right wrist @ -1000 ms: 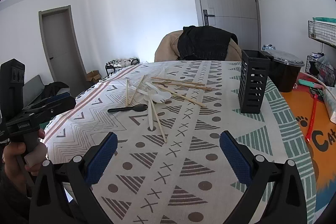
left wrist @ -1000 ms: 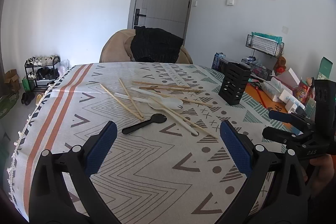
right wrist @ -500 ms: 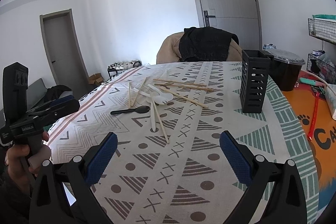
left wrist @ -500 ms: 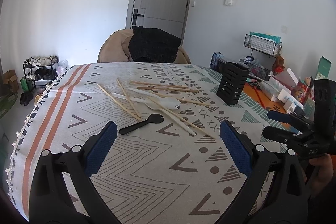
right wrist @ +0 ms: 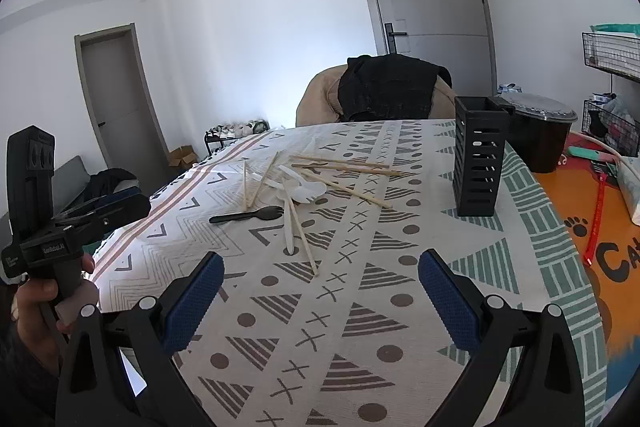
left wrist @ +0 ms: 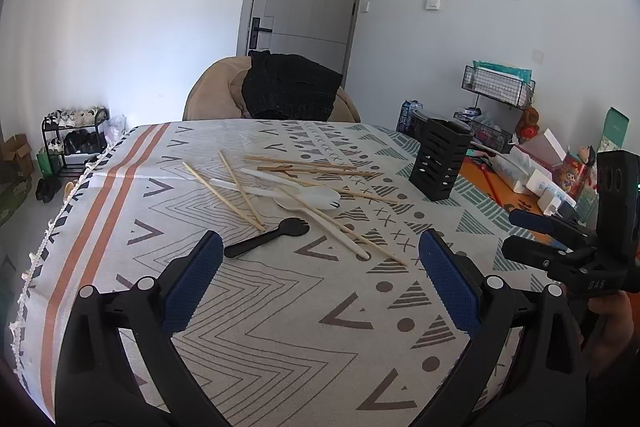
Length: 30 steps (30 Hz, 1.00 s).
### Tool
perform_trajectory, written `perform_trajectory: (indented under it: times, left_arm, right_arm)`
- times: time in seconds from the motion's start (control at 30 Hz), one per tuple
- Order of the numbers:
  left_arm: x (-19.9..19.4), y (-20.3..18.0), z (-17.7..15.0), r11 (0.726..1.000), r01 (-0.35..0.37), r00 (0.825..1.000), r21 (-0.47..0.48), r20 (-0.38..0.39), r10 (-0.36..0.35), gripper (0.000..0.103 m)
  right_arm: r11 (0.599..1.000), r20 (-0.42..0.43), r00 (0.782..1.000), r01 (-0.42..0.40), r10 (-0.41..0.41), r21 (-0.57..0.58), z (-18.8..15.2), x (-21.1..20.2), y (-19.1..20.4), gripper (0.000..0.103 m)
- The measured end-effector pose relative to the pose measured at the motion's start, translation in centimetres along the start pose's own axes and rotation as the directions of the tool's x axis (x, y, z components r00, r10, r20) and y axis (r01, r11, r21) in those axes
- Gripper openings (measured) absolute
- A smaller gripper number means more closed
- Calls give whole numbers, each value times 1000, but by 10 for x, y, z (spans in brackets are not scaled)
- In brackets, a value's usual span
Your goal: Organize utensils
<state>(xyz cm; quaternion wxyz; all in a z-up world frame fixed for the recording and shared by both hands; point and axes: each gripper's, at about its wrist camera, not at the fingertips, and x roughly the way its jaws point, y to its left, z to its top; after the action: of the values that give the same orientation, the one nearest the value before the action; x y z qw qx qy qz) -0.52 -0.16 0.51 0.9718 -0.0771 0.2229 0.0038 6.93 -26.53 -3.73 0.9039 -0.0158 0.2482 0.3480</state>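
Note:
A pile of utensils lies mid-table: a black spork [left wrist: 267, 237] [right wrist: 247, 215], white plastic sporks [left wrist: 316, 194] [right wrist: 304, 190] and several wooden chopsticks [left wrist: 240, 187] [right wrist: 340, 163]. A black slotted utensil holder [left wrist: 440, 163] [right wrist: 478, 157] stands upright to the right of the pile. My left gripper [left wrist: 320, 283] is open and empty, above the near table, short of the black spork. My right gripper [right wrist: 320, 287] is open and empty, above the near right part of the table. Each gripper shows in the other's view, the right one [left wrist: 560, 239] and the left one [right wrist: 80, 219].
The table wears a patterned cloth [left wrist: 280, 307] with orange stripes at its left. A beanbag with a black garment [left wrist: 288, 91] sits behind the table. A black lidded bin [right wrist: 536, 131], wire racks and clutter stand to the right; a shoe rack [left wrist: 76, 139] stands at the left.
Both grippers have drifted slightly, the views shifting a little toward the table. Both stay open and empty. The utensils have not moved.

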Motion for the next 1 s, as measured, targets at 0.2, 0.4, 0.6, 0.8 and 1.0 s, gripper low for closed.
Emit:
perform_trajectory:
  times: [0.2, 0.4, 0.6, 0.8, 1.0]
  left_arm:
    - [0, -3, 0, 1000, 4, 1000, 5, 0, -4, 97]
    - [-2, -3, 3, 1000, 2, 1000, 4, 5, -2, 97]
    - [-4, -3, 3, 1000, 6, 1000, 7, 12, -6, 97]
    - [-5, -2, 3, 1000, 2, 1000, 6, 12, -2, 97]
    - [-4, 3, 3, 1000, -12, 1000, -1, 4, 12, 97]
  right_arm:
    - [1000, -10, 1000, -9, 9, -16, -1, 1, 1, 95]
    - [1000, -2, 1000, -10, 10, -27, -2, -2, 4, 95]
    - [1000, -19, 1000, -8, 7, -20, -3, 1, 0, 95]
    - [999, -22, 1000, -15, 14, -29, -3, 1, 3, 95]
    - [1000, -11, 1000, -24, 24, -15, -2, 0, 0, 95]
